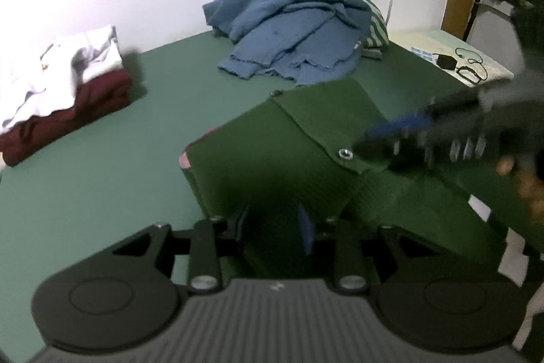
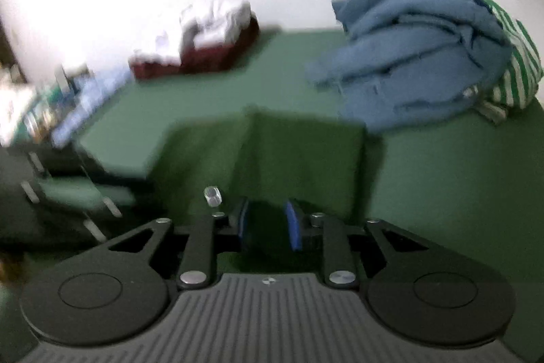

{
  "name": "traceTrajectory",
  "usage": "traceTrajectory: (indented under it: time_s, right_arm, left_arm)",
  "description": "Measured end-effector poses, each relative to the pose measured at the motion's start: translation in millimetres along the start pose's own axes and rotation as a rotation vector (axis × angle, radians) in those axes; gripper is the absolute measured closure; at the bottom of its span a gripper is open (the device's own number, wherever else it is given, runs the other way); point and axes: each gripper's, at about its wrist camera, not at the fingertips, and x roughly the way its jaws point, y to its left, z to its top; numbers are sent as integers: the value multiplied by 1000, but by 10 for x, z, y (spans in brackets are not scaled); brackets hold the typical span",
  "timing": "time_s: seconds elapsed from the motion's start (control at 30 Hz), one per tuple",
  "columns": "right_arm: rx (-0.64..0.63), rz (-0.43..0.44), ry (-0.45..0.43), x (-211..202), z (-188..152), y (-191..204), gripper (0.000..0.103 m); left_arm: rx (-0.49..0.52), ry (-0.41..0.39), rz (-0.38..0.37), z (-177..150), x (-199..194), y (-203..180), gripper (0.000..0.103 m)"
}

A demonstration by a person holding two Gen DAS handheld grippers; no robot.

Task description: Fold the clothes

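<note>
A dark green ribbed garment (image 1: 272, 152) with a metal snap (image 1: 344, 153) lies partly folded on the green surface (image 1: 119, 176). My left gripper (image 1: 273, 227) is at its near edge; fabric lies between the blue pads, which stand a little apart from it. The right gripper (image 1: 384, 142) is a blurred shape at the garment's right side. In the right wrist view the garment (image 2: 289, 152) spreads ahead, with a snap (image 2: 212, 195) near the left finger. There my right gripper (image 2: 268, 225) has a dark fold of it pinched between its pads. The left gripper's black body (image 2: 51, 193) blurs at the left.
A rumpled blue sweater (image 1: 292, 22) (image 2: 418, 56) is heaped by the white wall over a green-striped garment (image 1: 375, 26) (image 2: 516, 67). A folded stack (image 1: 68, 104) (image 2: 210, 56), maroon under white, sits far left. A charger with cables (image 1: 448, 60) lies on a pale surface at the right.
</note>
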Motion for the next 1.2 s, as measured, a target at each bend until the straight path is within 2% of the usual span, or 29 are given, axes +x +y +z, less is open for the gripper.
traceTrajectory:
  time_s: [0.1,0.2,0.27,0.3,0.37,0.4,0.43,0.53,0.6,0.67,0.73,0.8,0.93,1.07,1.2]
  right_arm:
    - [-18,-21,0,-99,-66,-71,82]
    - [-33,-34,-9,-169,28,64,88]
    - [-55,4,-45,-184,49,203,88]
    - [-59,9,-40,-145,47,260,88]
    - [-72,-15,1,-9,-8,320,86]
    - [-71,-23,7,18,-51,300,83]
    - [-59,-14,-3,3,-90,253,82]
    - [-6,-19,8,-108,-136,122,82]
    - [12,-47,25,-214,-152,93,83]
    - [86,-50,9,-348,-141,51,80]
    - [193,-14,-36,-459,-157,-16,75]
    - [270,-7,-29,-438,-167,-65,73]
    - [295,-41,48,-295,-183,-74,72]
    - [264,-38,63,-330,-147,-67,72]
    - [195,-96,101,-249,-142,-59,71]
  left_arm:
    - [-37,-6,-13,-75,-92,13,74]
    - [-90,-39,-32,-41,-218,19,74]
    - [-107,-79,-40,30,-276,1,67]
    - [-108,-74,-43,43,-247,-10,55]
    - [-110,-28,-45,6,-100,-20,55]
    - [-99,-7,-40,-37,-41,-36,59]
    - [-86,13,-33,-82,17,-53,58]
    - [-49,5,-23,-145,-57,-131,57]
    - [-44,-2,-32,-167,-154,-128,56]
    - [-61,-18,-48,-201,-278,-85,53]
    - [-93,-29,-55,-208,-328,6,44]
    - [-123,-35,-51,-204,-352,107,44]
    - [-177,-19,-13,-124,-313,436,47]
    - [-222,7,23,-63,-239,705,49]
    - [-264,-17,-17,-34,-241,710,49]
